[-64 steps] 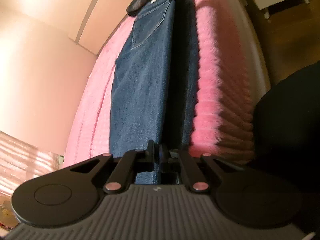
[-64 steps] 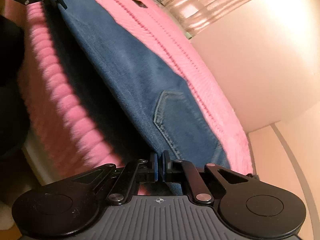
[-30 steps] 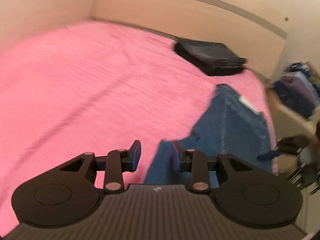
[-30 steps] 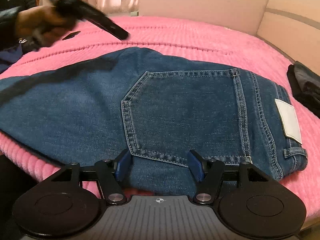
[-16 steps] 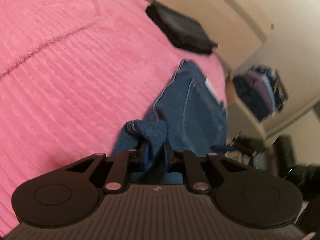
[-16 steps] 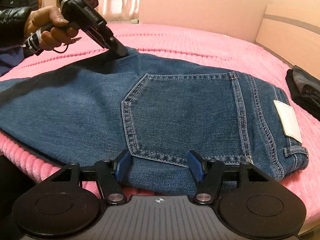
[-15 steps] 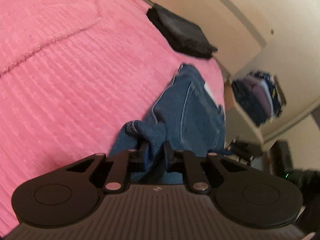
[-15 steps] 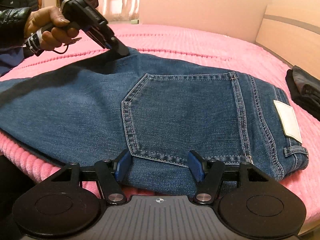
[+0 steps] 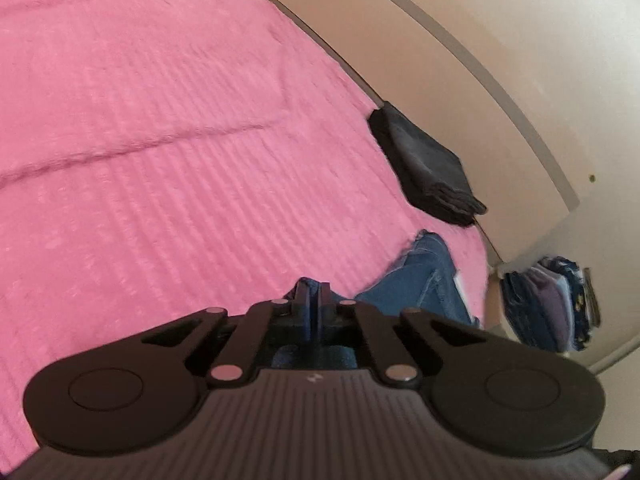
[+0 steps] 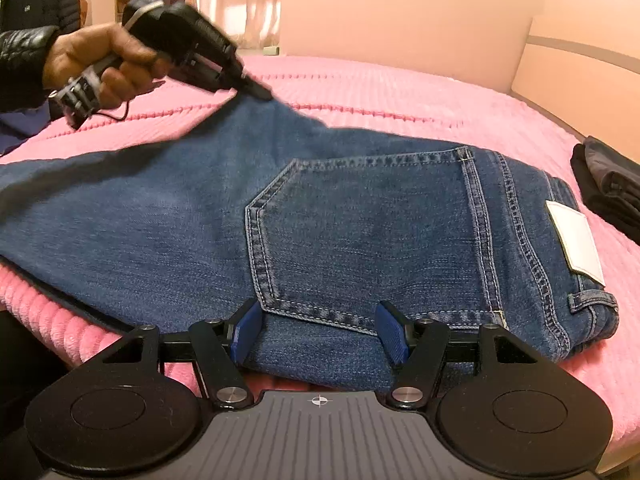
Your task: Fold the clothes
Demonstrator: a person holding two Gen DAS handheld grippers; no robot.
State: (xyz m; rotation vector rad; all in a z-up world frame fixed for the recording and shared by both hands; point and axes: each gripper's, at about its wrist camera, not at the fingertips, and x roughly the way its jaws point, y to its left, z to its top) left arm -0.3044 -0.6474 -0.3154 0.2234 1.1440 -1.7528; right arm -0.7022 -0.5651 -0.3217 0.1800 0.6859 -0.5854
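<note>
Jeans [image 10: 360, 232] lying flat on pink blanket [image 10: 420, 96], pocket side up, white patch near waist. Left gripper [image 9: 313, 296] pinching jeans edge, jaws pressed together on cloth, lifting it off blanket. Hand [image 10: 96, 64] gripping its handle. Right gripper [image 10: 320, 330] sitting at near jeans edge, jaws spread wide, pinching nothing. Dark folded pile [image 9: 424, 168] lying past waist, near headboard [image 9: 460, 60]. Clothes stack [image 9: 552, 304] sitting beside bed.
</note>
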